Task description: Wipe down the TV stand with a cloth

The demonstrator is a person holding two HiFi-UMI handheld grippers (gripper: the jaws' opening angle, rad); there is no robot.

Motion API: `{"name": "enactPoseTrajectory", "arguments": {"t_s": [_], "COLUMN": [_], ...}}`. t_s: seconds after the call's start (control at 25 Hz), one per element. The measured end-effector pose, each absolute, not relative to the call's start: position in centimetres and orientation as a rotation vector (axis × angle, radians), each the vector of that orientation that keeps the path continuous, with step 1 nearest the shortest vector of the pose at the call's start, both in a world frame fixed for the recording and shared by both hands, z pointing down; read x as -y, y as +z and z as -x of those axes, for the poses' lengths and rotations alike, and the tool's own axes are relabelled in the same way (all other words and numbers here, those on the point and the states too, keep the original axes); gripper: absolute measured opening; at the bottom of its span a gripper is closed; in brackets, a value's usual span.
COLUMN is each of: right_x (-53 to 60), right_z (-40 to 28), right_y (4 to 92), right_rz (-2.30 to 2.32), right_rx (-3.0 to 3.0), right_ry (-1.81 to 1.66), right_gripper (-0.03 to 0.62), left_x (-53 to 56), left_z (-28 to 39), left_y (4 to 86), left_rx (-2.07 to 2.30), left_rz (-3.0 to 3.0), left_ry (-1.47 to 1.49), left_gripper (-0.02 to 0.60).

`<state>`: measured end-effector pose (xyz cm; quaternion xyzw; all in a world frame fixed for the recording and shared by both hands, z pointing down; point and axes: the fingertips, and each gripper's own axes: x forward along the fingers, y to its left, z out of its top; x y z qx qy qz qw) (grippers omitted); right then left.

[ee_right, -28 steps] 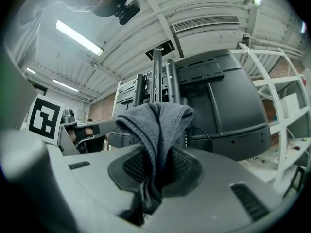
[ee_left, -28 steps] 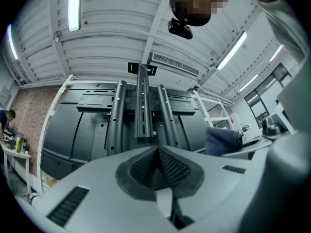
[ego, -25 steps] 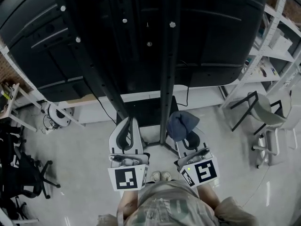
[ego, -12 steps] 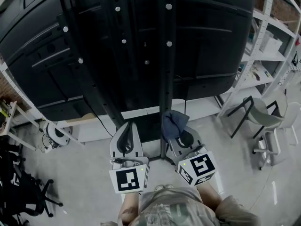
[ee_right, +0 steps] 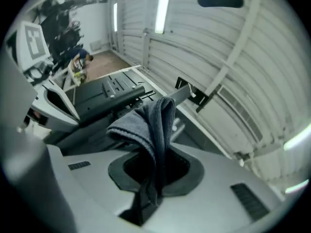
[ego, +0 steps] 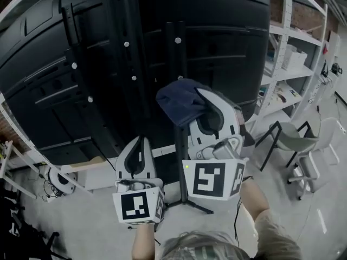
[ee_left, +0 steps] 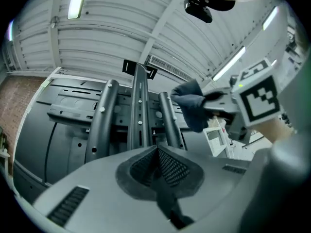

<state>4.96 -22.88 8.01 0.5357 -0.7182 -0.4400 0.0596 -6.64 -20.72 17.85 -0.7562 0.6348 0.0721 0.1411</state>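
The black TV stand rises behind the big dark TV back, its upright poles dotted with screws. A dark blue cloth is pinched in my right gripper, raised high against the right-hand pole. In the right gripper view the cloth droops from the shut jaws of that gripper, with the stand's bracket beyond. My left gripper hangs lower, left of the pole, shut and empty. Its own view shows its closed tip below the poles, with the cloth at right.
White shelving stands to the right, with a grey chair below it. The stand's base legs spread on the floor by my feet. A cable reel lies at the lower left.
My right gripper has lifted the cloth from low by the stand's base up to mid-height on the right pole. The left gripper rose only slightly. The head view has tilted upward.
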Motion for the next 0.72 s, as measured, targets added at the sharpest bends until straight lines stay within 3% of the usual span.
{"name": "enactPoseTrajectory", "arguments": {"t_s": [0.24,0.72], "right_x": [23.7,27.1], "right_z": [-3.2,-2.0], "right_y": [-0.8,-3.5], "right_rz": [-1.614,-1.542], "right_rx": [1.719,1.468], "right_ry": [-1.703,-1.731], "right_gripper": [0.057,0.057], "left_x": [20.8,21.1], "left_z": [4.7,5.5], "left_y": [17.3,17.6], "left_rx": [-1.746,-1.769], "left_rz": [2.213,2.216], "left_ry": [0.209,0.227], "left_gripper": [0.014,0.014]}}
